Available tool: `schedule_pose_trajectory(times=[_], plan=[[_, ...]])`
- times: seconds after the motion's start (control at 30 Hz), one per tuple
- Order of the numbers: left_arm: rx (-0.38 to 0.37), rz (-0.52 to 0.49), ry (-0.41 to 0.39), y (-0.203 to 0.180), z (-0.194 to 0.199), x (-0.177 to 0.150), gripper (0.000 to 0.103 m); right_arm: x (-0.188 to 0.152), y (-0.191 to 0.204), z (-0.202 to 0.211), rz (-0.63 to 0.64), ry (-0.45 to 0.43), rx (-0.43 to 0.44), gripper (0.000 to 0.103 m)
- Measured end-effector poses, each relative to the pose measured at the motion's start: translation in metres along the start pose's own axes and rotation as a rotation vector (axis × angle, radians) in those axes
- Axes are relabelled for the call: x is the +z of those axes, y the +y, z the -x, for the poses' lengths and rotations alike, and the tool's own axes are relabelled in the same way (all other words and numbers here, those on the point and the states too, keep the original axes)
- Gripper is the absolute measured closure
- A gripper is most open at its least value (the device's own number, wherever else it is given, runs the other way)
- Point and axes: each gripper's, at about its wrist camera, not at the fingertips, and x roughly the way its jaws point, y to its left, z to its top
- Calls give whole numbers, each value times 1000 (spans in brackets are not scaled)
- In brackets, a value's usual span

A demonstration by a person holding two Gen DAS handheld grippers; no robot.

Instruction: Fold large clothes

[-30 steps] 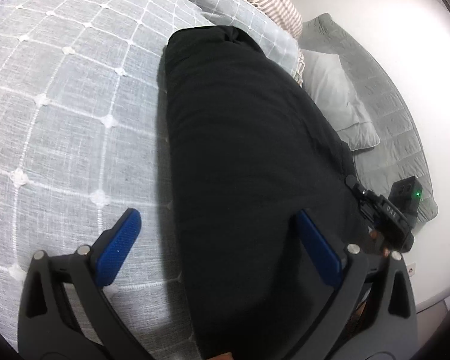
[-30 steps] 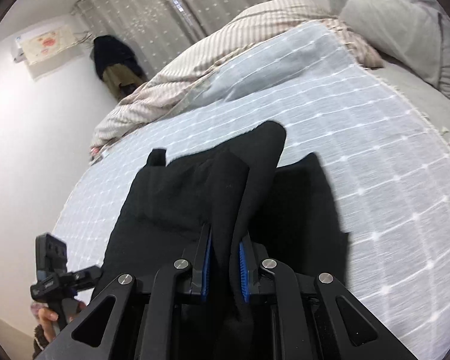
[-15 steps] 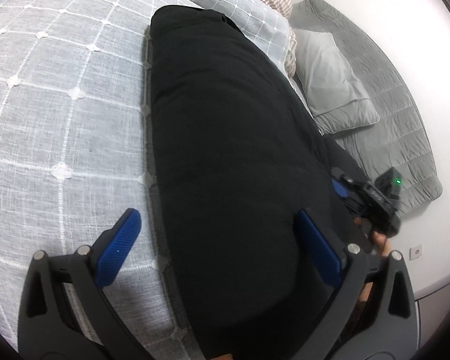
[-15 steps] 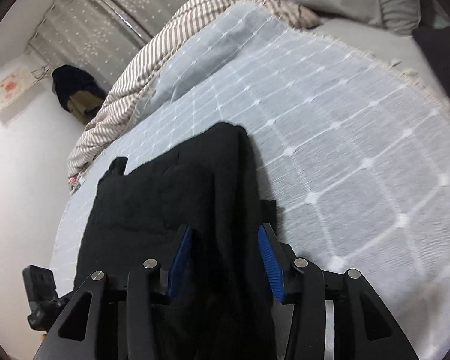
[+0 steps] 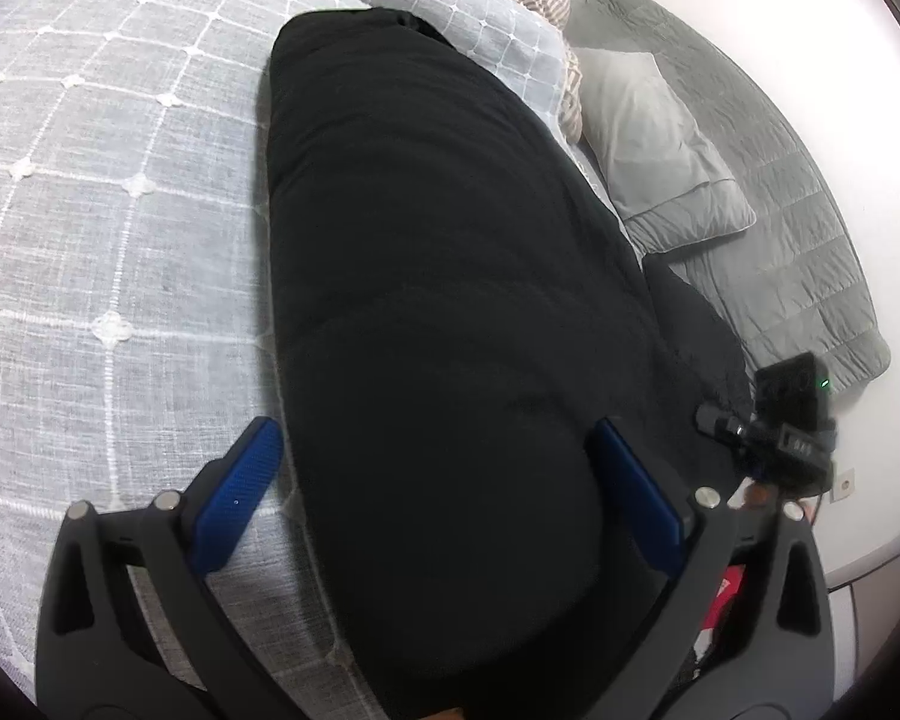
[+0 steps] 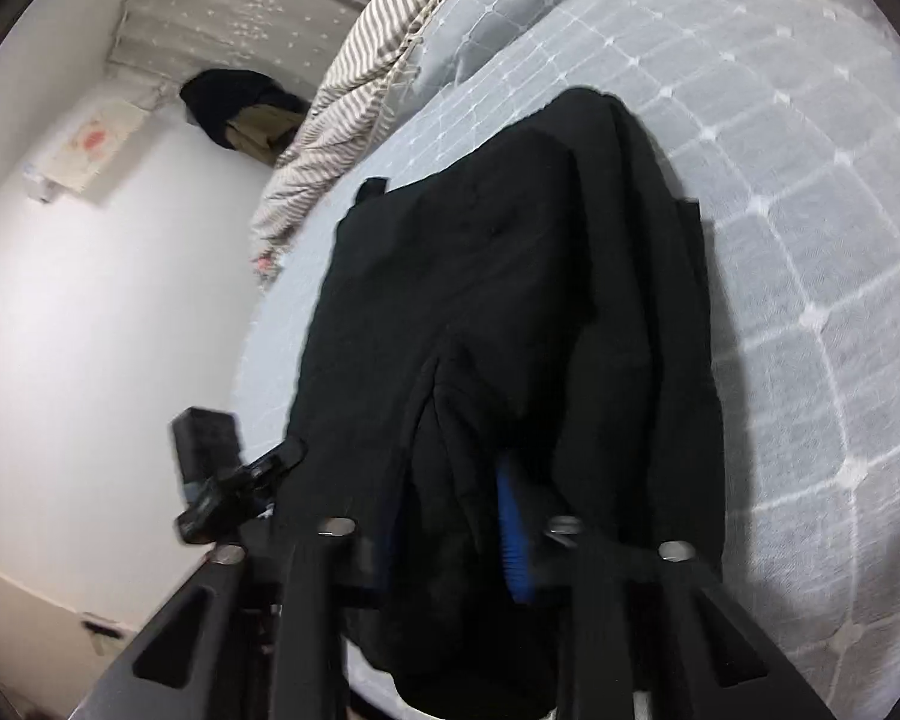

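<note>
Black cloth, a big garment (image 5: 438, 312), lies long and flat on the bed's grey checked blanket (image 5: 102, 192). In the left wrist view it fills more of the picture than a second ago, and the pale pillow (image 5: 660, 138) sits a little lower at the right.

The left tool (image 5: 432, 492) points down at the near end of the garment with its blue pads (image 5: 234, 498) wide apart. One pad is over the blanket and one is over the black cloth. It grips nothing.

The right tool (image 6: 450, 516) now looks down more steeply than before, so the striped quilt (image 6: 354, 96) has slid up and away. A second ago it pinched a raised fold. Its jaws opened and have just been closing again, and a fold of the garment (image 6: 510, 300) sits between them. One blue pad (image 6: 513, 534) shows; the cloth hides the other. I cannot tell if they press it.
</note>
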Motion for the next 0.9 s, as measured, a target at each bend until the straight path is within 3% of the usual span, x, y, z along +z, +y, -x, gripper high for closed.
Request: schedule_pose_trajectory(times=[0.1,0.13,0.2,0.23,0.27,0.33,0.43,0.5,0.53,0.63,0.77,0.9], plan=[[-36,5,1,0,2,-3,1,3,15,29,51,-128,47,84],[-52,9,7,0,1,-4,1,3,15,33,72,-154,21,84],[-49,-9,30,-4,-3,-5,1,-3,12,30,140,-174,-172,83],[-40,-25,46,-7,-7,-6,0,-7,3,16,150,-122,-270,82],[-31,-34,57,-8,-10,-7,0,-13,-9,-1,129,-56,-319,77],[-23,-33,78,-9,-14,-7,0,-17,-17,-4,94,-65,-315,71],[-55,46,127,4,-19,-5,0,-11,-14,8,37,-92,-306,47],[-79,81,145,9,-22,-6,0,-4,-10,14,32,-121,-333,24],[-84,75,141,10,-21,-6,0,2,-8,17,33,-147,-352,22],[-83,63,136,7,-20,-8,0,18,-19,19,-23,-175,-279,20],[-76,39,134,4,-20,-3,0,29,-51,0,-133,-95,-192,20],[-27,11,91,2,-22,12,0,37,-78,-36,-183,15,-32,20]])
